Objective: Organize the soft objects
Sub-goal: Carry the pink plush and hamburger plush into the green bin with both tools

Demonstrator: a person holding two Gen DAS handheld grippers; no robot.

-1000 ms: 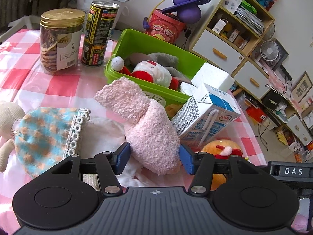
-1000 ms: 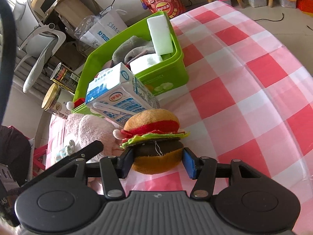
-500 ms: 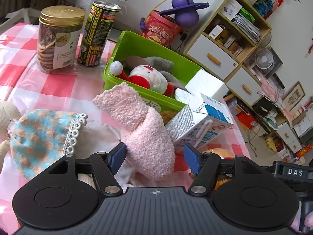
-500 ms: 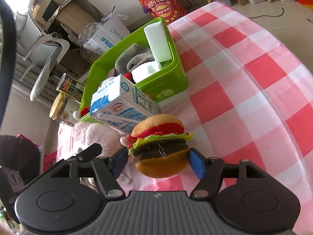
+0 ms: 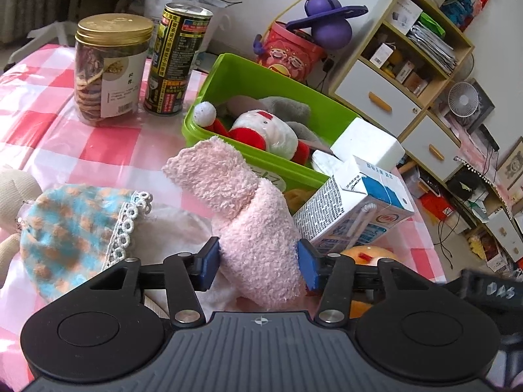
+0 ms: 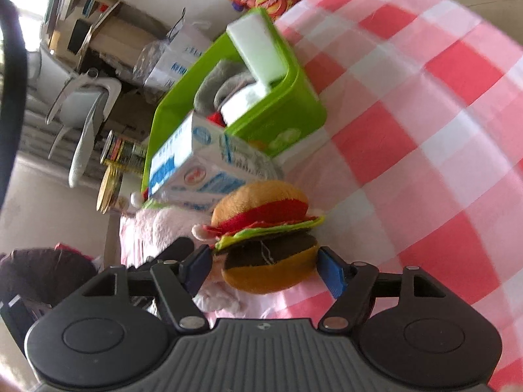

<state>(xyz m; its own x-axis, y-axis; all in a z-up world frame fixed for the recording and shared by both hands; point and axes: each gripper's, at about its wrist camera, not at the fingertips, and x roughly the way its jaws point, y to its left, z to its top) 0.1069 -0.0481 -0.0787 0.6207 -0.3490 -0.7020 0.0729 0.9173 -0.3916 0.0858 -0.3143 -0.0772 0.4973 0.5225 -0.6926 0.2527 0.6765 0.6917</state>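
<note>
A fluffy pink sock (image 5: pixel 255 228) stands bent on the checked cloth. My left gripper (image 5: pixel 258 261) is closing, and both blue pads press its lower part. A plush hamburger (image 6: pixel 268 248) sits between the fingers of my right gripper (image 6: pixel 264 266). Those jaws are closing too, with a thin gap still at the left pad (image 6: pixel 199 264). Behind both stands a green bin (image 5: pixel 248 78) holding a Santa plush (image 5: pixel 268 130), a grey soft toy and a white foam block (image 5: pixel 366 143). The hamburger (image 5: pixel 369 253) peeks out right of the left gripper.
A milk carton (image 5: pixel 353 215) lies tilted between the sock and the bin. A blue-and-orange knit hat (image 5: pixel 72 228) and a beige plush (image 5: pixel 13 192) lie at left. A biscuit jar (image 5: pixel 111 72) and a tall can (image 5: pixel 176 62) stand behind. Bare checked cloth (image 6: pixel 425 130) spreads to the right.
The left jaws widened, then narrowed onto the sock. The right jaws spread off the hamburger and are narrowing again; that gripper rolled and sank a little.
</note>
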